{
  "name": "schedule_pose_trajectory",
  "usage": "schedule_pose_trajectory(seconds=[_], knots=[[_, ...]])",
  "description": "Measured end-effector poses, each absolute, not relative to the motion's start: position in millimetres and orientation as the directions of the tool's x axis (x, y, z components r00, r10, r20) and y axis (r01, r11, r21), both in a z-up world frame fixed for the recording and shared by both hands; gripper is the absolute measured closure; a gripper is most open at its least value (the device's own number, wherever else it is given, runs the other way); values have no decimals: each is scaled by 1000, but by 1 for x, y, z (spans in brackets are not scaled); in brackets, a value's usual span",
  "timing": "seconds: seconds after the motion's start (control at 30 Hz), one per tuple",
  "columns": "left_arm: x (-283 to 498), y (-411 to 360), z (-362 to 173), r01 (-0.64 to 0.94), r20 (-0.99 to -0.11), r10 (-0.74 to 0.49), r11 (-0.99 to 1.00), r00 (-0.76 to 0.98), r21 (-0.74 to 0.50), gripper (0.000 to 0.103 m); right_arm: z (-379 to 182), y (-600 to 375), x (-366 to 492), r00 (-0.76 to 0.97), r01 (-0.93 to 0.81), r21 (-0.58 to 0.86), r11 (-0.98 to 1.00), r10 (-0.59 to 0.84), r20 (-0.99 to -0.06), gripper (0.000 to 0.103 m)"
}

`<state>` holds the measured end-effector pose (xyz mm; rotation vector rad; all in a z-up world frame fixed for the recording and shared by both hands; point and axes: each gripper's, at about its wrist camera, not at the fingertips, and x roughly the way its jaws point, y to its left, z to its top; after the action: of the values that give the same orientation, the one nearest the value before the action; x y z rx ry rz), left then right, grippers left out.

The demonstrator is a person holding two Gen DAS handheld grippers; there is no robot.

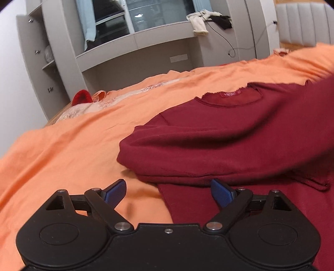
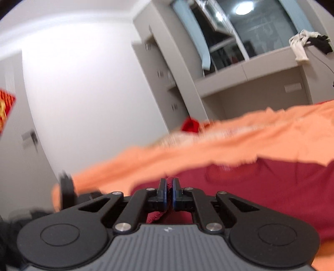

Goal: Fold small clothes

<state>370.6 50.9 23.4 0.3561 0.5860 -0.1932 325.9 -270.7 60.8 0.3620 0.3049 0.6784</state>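
Lying on the bed w/ its neckline toward the cabinets, the maroon sweatshirt (image 1: 219, 133) was mid-fold: one sleeve was drawn across the chest, so a thick doubled layer sat over the lower body of the garment. Probably the sleeve went in first to square the shape before the bottom comes up. The neck label (image 1: 230, 94) faced up, so the fold was being built on an open side.

The right gripper (image 2: 169, 188) had its fingers pressed together on a pinch of maroon fabric; a bit of cloth bulged out below them. That grip looked like it was carrying a part of the sweatshirt, though motion blur in the right wrist view hid exactly which part. The red cloth sweeping in from the right edge of the left wrist view may be that lifted part, can't confirm.

The left gripper (image 1: 168, 192) was near the garment's lower left edge, fingers wide apart, nothing between them, straddling the boundary of cloth and orange bedspread (image 1: 68, 143). Likely staged to grab that edge for the next fold.

Further out: a small red item (image 1: 81, 97) by the pillow area, grey cabinets (image 1: 62, 52), and white and black clothes (image 1: 208, 18) heaped on the ledge.
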Motion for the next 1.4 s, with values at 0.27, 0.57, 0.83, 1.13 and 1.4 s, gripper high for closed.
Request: schedule_pose_trajectory(seconds=[0.27, 0.57, 0.83, 1.13, 1.4], knots=[[402, 36, 20, 156, -534, 84, 908, 841, 388, 11, 73, -297, 322, 752, -543, 485, 686, 654, -83, 98], [424, 60, 33, 2, -443, 130, 959, 887, 285, 35, 39, -286, 332, 744, -464, 509, 725, 631, -221, 97], [436, 90, 24, -69, -553, 124, 990, 824, 120, 83, 12, -261, 331, 670, -462, 479, 746, 648, -362, 97], [428, 114, 28, -119, -600, 100, 993, 794, 9, 62, -3, -244, 317, 612, -487, 416, 768, 640, -465, 97], [392, 133, 49, -164, -581, 131, 986, 803, -5, 25, -7, -250, 311, 629, -455, 403, 794, 607, -486, 40]])
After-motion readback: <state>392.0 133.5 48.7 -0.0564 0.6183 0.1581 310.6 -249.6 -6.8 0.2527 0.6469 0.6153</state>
